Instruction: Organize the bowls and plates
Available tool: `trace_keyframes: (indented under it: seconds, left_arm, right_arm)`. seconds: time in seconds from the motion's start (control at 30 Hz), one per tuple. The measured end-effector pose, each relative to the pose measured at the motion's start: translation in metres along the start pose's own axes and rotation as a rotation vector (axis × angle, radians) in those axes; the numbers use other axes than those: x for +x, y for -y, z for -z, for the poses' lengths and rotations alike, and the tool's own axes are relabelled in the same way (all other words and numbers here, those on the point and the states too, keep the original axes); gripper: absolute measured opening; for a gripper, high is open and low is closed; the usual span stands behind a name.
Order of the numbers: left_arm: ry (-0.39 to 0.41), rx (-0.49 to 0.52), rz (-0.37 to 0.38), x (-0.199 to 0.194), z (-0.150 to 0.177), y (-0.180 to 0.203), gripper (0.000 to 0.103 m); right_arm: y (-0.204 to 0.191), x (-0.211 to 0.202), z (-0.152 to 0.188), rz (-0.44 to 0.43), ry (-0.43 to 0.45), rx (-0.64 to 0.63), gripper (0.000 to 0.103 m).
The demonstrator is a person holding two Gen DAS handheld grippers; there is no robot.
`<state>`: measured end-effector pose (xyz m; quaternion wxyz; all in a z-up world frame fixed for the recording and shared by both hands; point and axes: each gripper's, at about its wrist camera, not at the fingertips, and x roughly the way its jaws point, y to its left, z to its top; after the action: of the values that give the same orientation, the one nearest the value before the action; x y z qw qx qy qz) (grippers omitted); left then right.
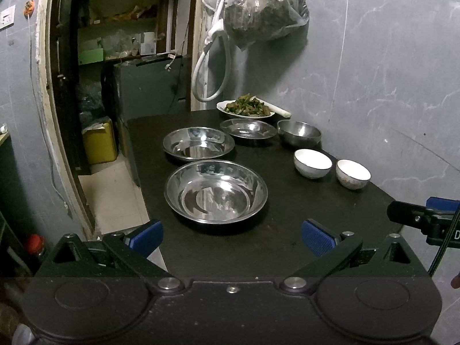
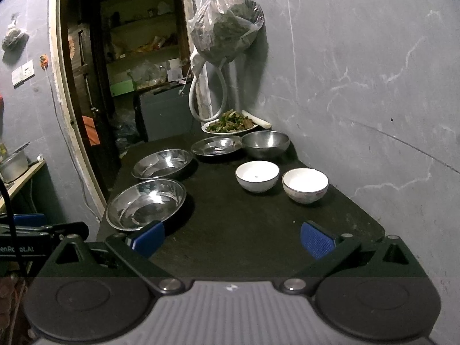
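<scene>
Stacking is best begun with the near steel plate (image 1: pixel 215 191) on the black table (image 1: pixel 287 244), taken by its rim by the wide, empty left gripper (image 1: pixel 231 237), while the equally wide, empty right gripper (image 2: pixel 231 238) is kept for the white bowls (image 2: pixel 257 176).

Both views were dim and cool-toned, with a bluish-grey cast over the wall (image 1: pixel 373 72). Light fell from above and in front, and it glared off the steel plates (image 1: pixel 215 191), which threw back bright streaks and warped reflections. The dark table (image 2: pixel 244 230) swallowed detail and showed grain. The white bowls (image 2: pixel 257 176) glowed almost blown out. A soft shadow trailed right of the hanging bag (image 2: pixel 227 26). Fisheye bending curved the doorway (image 2: pixel 61 100) hard, and the corners went black. The bottom of each frame lay under a darker, hazy band.
</scene>
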<state>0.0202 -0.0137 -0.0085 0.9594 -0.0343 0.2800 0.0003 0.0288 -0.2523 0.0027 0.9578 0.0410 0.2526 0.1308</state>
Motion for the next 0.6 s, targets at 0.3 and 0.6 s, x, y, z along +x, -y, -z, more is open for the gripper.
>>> trace_keyframes:
  seconds: [0.3,0.6]
  left_arm:
    - [-0.024,0.003,-0.001,0.008,0.000,0.003,0.102]
    - [-0.049,0.010,-0.002,0.019,-0.002,0.008,0.102]
  right_arm:
    - [0.004,0.007,0.001,-0.001,-0.020,0.007,0.103]
    - [0.010,0.015,0.002,-0.004,-0.039,0.017,0.103]
